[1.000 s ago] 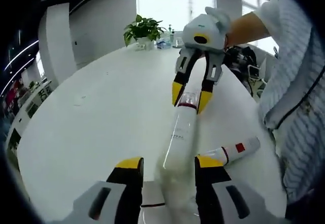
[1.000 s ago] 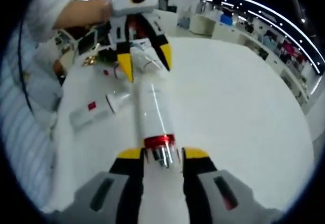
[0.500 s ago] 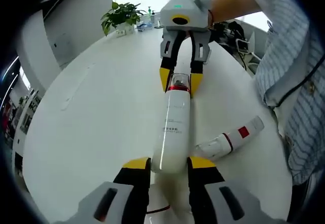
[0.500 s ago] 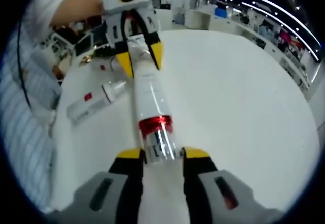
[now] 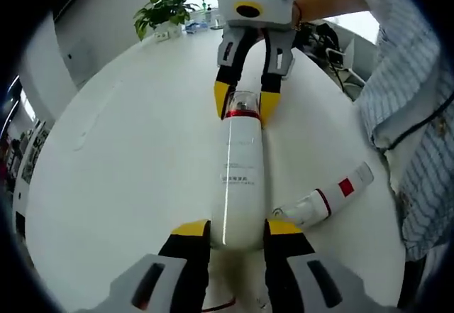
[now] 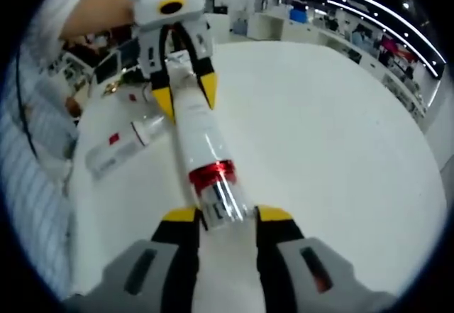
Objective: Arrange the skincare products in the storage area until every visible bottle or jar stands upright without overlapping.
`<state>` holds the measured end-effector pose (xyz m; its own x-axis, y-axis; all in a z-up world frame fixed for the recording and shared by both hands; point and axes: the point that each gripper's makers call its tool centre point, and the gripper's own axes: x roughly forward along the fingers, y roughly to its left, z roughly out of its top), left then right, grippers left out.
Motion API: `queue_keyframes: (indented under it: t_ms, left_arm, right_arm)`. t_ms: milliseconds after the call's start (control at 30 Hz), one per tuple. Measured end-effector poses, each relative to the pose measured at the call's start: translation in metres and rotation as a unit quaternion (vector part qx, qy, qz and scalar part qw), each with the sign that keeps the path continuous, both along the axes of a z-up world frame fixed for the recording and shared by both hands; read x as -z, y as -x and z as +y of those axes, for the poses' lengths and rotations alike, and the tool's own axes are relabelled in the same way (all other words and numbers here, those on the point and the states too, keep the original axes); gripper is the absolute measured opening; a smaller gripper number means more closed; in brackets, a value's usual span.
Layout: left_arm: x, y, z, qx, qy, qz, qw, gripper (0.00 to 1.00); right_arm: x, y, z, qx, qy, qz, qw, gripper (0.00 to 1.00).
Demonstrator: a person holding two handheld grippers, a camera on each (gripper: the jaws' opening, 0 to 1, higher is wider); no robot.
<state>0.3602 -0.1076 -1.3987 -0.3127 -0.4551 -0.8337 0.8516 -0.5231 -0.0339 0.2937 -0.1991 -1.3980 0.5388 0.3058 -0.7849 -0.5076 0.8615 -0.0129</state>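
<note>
White pump bottle (image 5: 241,178) with red collar and clear cap: horizontal above the surface (image 5: 128,157), base end clamped in left hand-held gripper (image 5: 236,229), cap end clamped in right hand-held gripper (image 6: 220,215). Risk: clear cap slipping or pulling off under uneven pull while uprighting; base swinging into white tube (image 5: 323,201) lying just beside on the surface. Contents not discernible through opaque walls. Potted plant (image 5: 162,13) at far edge.

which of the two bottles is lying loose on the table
The small white tube with the red square label; the tall bottle is held off the table between both grippers.
</note>
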Motion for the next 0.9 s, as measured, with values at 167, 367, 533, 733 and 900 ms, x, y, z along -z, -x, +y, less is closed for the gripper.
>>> queue_keyframes:
  t_ms: [167, 367, 533, 733, 900]
  left_arm:
    - [0.003, 0.004, -0.002, -0.005, -0.003, 0.007, 1.0000, 0.29]
    - [0.002, 0.003, -0.001, -0.009, 0.002, 0.006, 0.9999, 0.29]
    - [0.002, 0.003, -0.001, -0.017, 0.017, 0.014, 0.9996, 0.29]
    - [0.002, 0.003, -0.001, -0.021, 0.032, 0.021, 0.9990, 0.29]
    - [0.002, 0.003, -0.001, -0.025, 0.043, 0.030, 0.9983, 0.29]
  right_arm:
    - [-0.003, 0.002, -0.005, -0.009, 0.010, 0.012, 0.9998, 0.28]
    - [-0.022, -0.001, -0.006, -0.022, 0.013, 0.003, 0.9997, 0.27]
    - [-0.045, -0.004, -0.003, -0.046, 0.016, -0.008, 0.9988, 0.27]
    - [-0.070, -0.006, 0.006, -0.063, 0.004, -0.023, 0.9978, 0.26]
    - [-0.095, -0.012, 0.018, -0.071, -0.021, -0.040, 0.9964, 0.25]
